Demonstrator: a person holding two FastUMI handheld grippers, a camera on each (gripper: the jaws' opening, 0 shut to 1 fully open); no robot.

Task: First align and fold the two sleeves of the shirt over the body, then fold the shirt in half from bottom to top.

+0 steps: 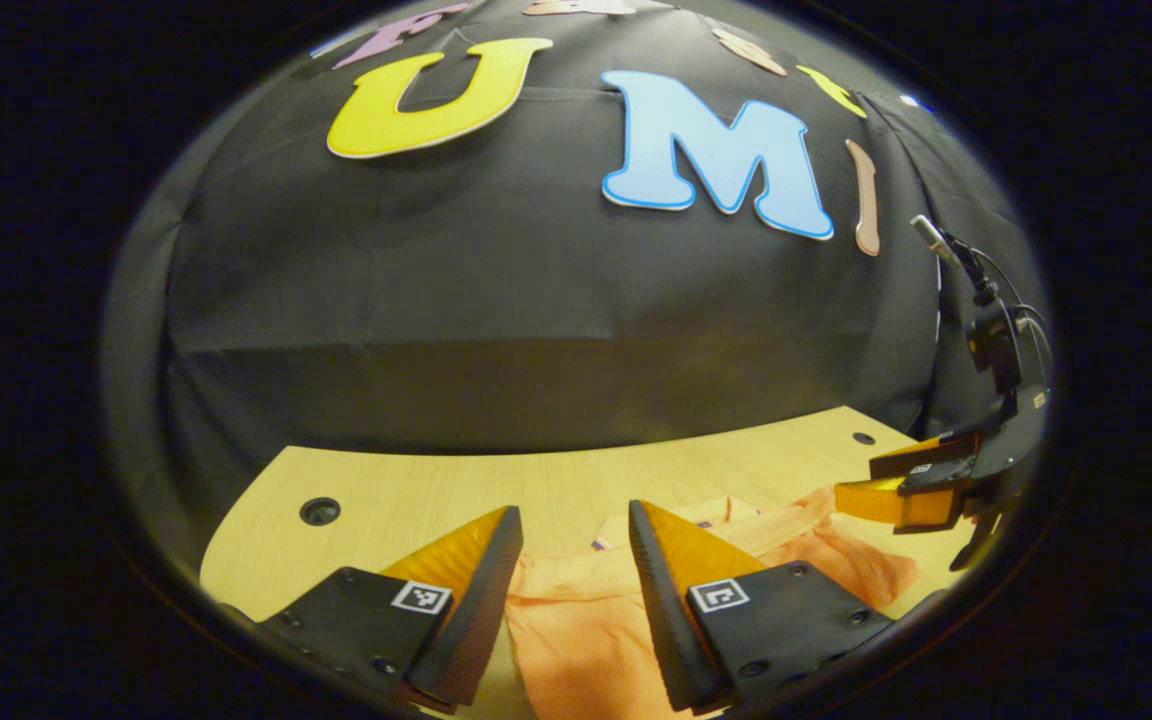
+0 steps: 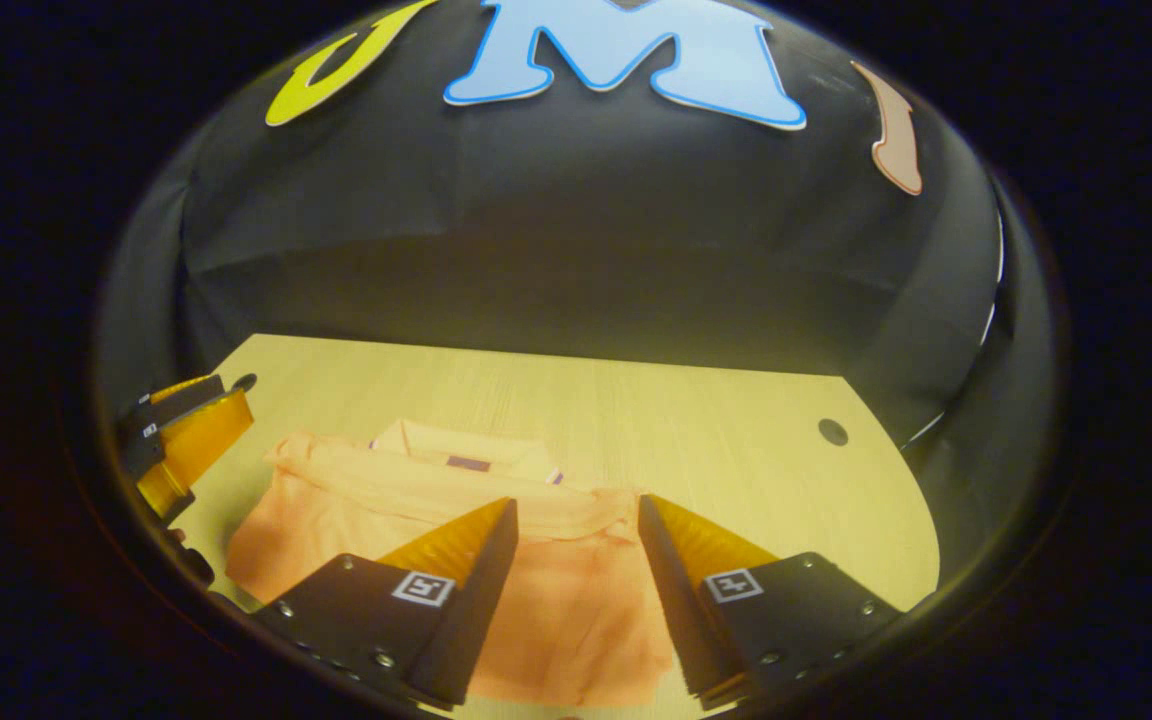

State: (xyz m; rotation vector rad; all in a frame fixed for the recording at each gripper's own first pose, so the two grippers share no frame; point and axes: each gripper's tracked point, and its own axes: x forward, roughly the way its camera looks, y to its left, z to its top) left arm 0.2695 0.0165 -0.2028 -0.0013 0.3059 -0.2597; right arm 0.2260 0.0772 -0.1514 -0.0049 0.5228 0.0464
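Shirt (image 2: 456, 560) lay on the table (image 2: 696, 420) toward its near edge. Left gripper (image 1: 576, 560) and right gripper (image 2: 576, 555) hung open, empty. Best pinch each sleeve low, fold inward evenly.

An orange cloth shirt (image 2: 436, 540) is spread on the pale wooden table (image 2: 696, 430), with its collar end turned toward the black cloth wall (image 2: 576, 240) that is hung behind the table. In the right gripper view, the right gripper (image 2: 576, 560) is held above the shirt's near part, fingers apart, while the left gripper (image 2: 186, 440) is seen at the far left, beside the shirt's edge. In the left gripper view, the left gripper (image 1: 576, 570) is placed over the shirt's left portion, and the right gripper (image 1: 896, 490) is seen to the right, seemingly just above the cloth. A round hole (image 2: 833, 432) is set in the table right of the shirt.
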